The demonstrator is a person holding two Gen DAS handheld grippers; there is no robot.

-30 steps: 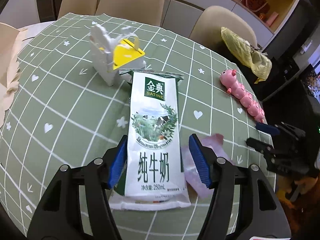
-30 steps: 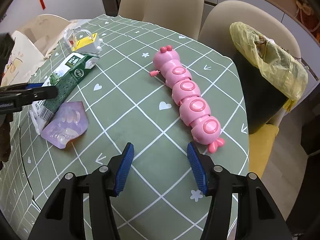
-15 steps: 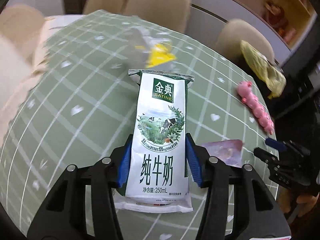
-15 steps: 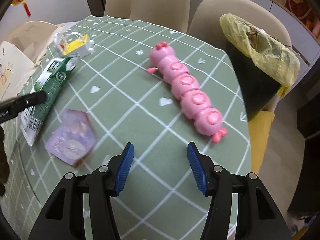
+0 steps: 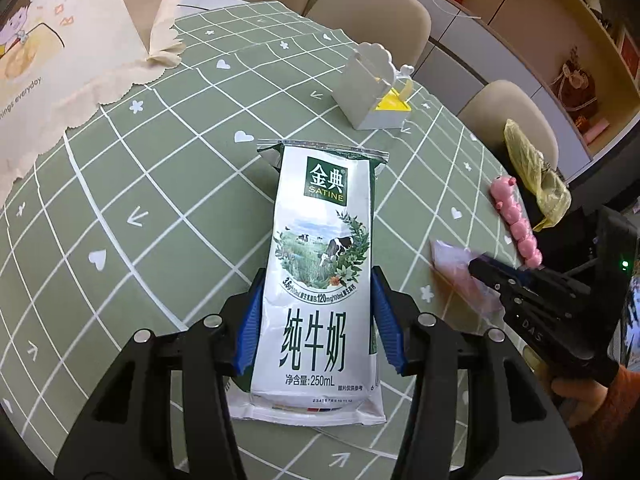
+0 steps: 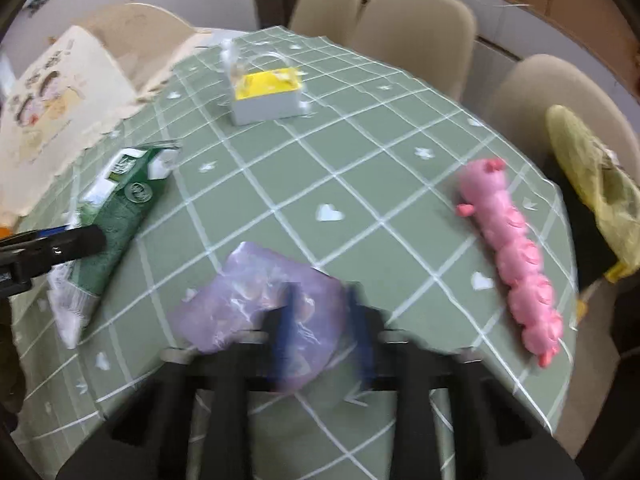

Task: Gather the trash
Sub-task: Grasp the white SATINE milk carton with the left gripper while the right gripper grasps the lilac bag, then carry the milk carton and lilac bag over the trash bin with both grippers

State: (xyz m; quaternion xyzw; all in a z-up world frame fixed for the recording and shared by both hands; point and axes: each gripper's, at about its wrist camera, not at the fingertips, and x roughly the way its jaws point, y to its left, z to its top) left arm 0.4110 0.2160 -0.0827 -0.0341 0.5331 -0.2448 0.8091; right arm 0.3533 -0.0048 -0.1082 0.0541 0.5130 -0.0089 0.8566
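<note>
While my left gripper (image 5: 316,330) pinches the milk carton (image 5: 322,280) at center frame, my right gripper (image 6: 320,328) blurs around the purple wrapper (image 6: 260,300); its grip I cannot tell.

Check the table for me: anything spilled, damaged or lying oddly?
No spill shows. The milk pouch lies flat between the left tool pads, top seal crumpled. A crinkled purple wrapper sits at the right tool. The pink caterpillar toy lies near the table edge.

Bright even light, fisheye-warped edges, left view sharp, right view motion-blurred
</note>
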